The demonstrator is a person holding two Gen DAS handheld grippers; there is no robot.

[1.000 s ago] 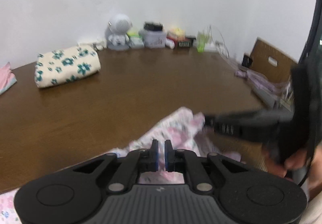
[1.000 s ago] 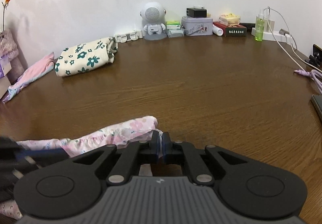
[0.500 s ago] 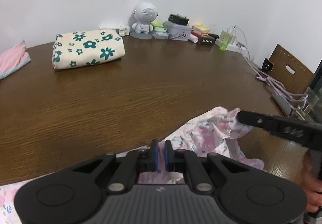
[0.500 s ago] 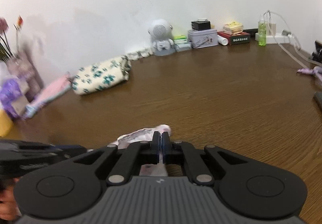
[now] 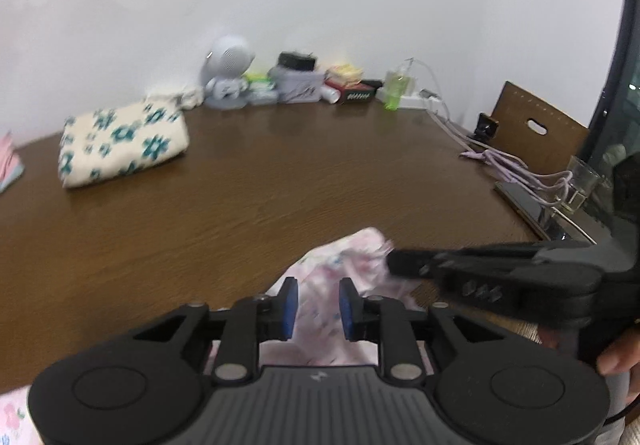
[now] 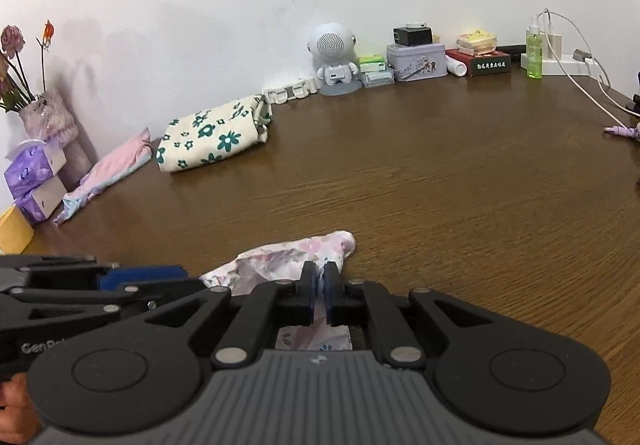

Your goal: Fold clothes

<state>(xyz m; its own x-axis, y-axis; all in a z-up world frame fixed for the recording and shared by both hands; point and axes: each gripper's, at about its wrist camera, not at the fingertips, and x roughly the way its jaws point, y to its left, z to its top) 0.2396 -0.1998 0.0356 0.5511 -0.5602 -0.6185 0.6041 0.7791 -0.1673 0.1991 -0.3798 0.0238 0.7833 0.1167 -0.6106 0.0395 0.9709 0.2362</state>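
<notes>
A pink floral garment [image 5: 344,257] lies bunched at the near edge of the brown table [image 5: 280,185]. My left gripper [image 5: 317,281] hovers over it. Its jaws are opening: the blue pads stand apart, the cloth shows in the gap, and neither pad presses it. My right gripper [image 6: 319,268] is shut on a raised fold of the same garment [image 6: 280,259]. In the left wrist view the right gripper [image 5: 400,265] reaches in from the right, tip at the cloth's edge. The left gripper's fingers [image 6: 140,277] show at the lower left of the right wrist view.
A folded cream cloth with teal flowers [image 6: 212,137] and a pink garment [image 6: 112,169] lie at the far left. A robot-shaped speaker [image 6: 334,57], tins, boxes and a green bottle [image 6: 534,53] line the wall. Cables [image 5: 508,165], a phone and a glass [image 5: 580,181] sit at the right edge.
The left gripper's jaws have parted from shut, letting go of the floral cloth. The right gripper stays shut on its fold, and its view has swung a little.
</notes>
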